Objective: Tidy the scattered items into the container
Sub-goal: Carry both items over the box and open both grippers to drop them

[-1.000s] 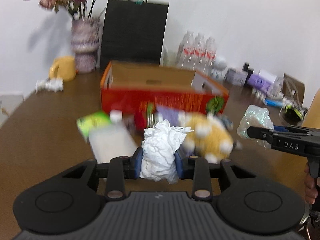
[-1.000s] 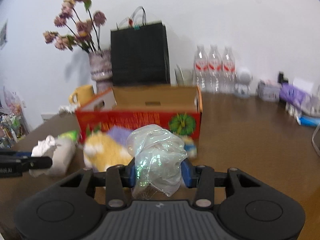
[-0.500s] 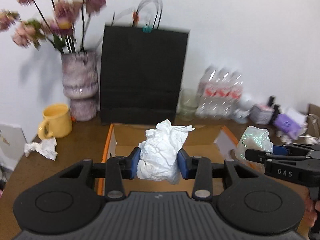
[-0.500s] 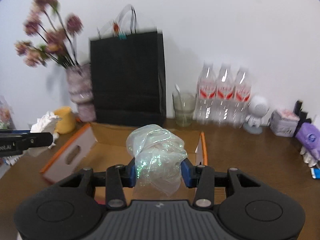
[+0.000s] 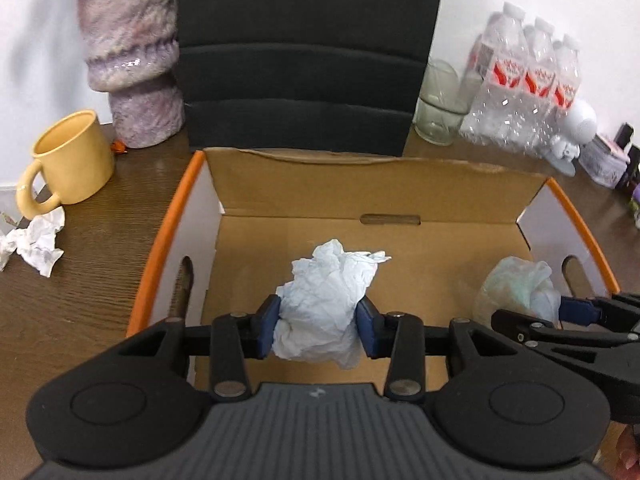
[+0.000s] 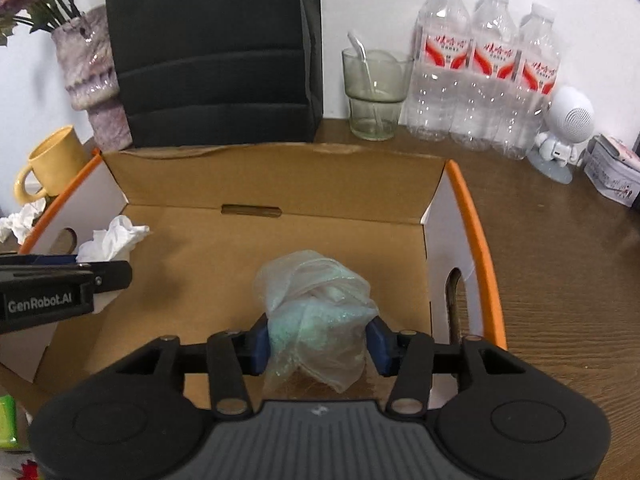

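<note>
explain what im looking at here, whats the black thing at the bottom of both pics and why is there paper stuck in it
The black shape is a hand-held gripper: a person carries one in each hand, and a camera on each looks along its two blue-padded fingers. One picture comes from the left gripper, the other from the right gripper.

Both are over an open cardboard box on a wooden table. A crumpled white tissue sits between the left gripper's pads, a clear plastic wrapper between the right's. Both sets of jaws are opening, probably to drop these in.

Behind stand a yellow mug, a vase, a black bag, a glass and water bottles. Another tissue lies by the mug.
</note>
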